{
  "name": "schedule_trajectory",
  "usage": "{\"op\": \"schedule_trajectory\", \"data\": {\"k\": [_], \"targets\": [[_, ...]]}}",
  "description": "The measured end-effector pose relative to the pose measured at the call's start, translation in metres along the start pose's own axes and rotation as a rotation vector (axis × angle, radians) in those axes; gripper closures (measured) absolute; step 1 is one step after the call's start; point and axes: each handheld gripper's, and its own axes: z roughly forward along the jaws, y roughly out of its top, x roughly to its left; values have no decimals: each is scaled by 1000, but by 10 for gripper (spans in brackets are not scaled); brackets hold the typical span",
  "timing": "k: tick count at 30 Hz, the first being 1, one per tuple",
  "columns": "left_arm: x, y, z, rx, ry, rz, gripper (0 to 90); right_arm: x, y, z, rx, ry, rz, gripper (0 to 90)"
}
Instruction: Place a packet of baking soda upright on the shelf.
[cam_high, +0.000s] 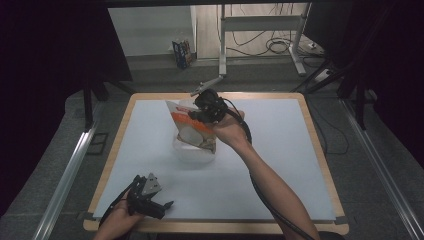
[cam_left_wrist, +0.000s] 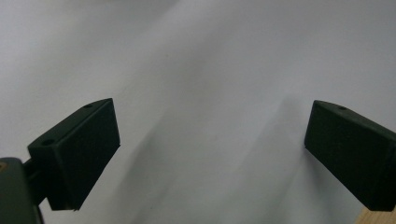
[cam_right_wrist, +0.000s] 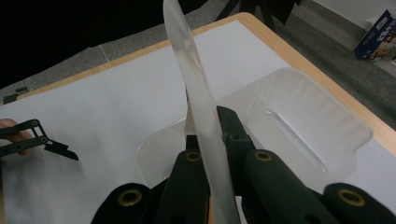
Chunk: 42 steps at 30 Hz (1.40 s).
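An orange and white snack pouch (cam_high: 192, 125) hangs over a clear plastic tray (cam_high: 192, 154) near the middle of the white table top (cam_high: 285, 150). My right gripper (cam_high: 196, 116) is shut on the pouch's upper edge. In the right gripper view the pouch (cam_right_wrist: 187, 65) stands edge-on, pinched between the jaws of that gripper (cam_right_wrist: 205, 128), with the tray (cam_right_wrist: 308, 116) just below. My left gripper (cam_high: 162, 206) rests at the table's near left corner. Its jaws are open over bare white surface (cam_left_wrist: 210, 144). It also appears far off in the right gripper view (cam_right_wrist: 44, 140).
The table has a wooden rim (cam_high: 325, 165). A blue box (cam_high: 182, 52) stands on the floor beyond the far edge, near metal desk legs (cam_high: 222, 45) and loose cables. The right gripper's cable (cam_high: 265, 200) trails along the forearm.
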Motion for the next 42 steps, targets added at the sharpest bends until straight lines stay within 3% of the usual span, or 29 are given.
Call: {"op": "schedule_trajectory", "data": {"k": [10, 18, 27, 36, 42], "targets": [[0, 0, 0, 2, -1, 2, 34, -2, -10, 18, 17, 2, 24, 889], [0, 0, -1, 3, -1, 0, 34, -3, -24, 37, 50, 8, 16, 888], [0, 0, 0, 4, 1, 4, 34, -10, -34, 35, 43, -16, 7, 886], [0, 0, 0, 4, 1, 4, 34, -28, -47, 36, 53, -19, 48, 879], [-1, 0, 0, 5, 0, 5, 34, -25, -47, 35, 66, -15, 36, 848]]}}
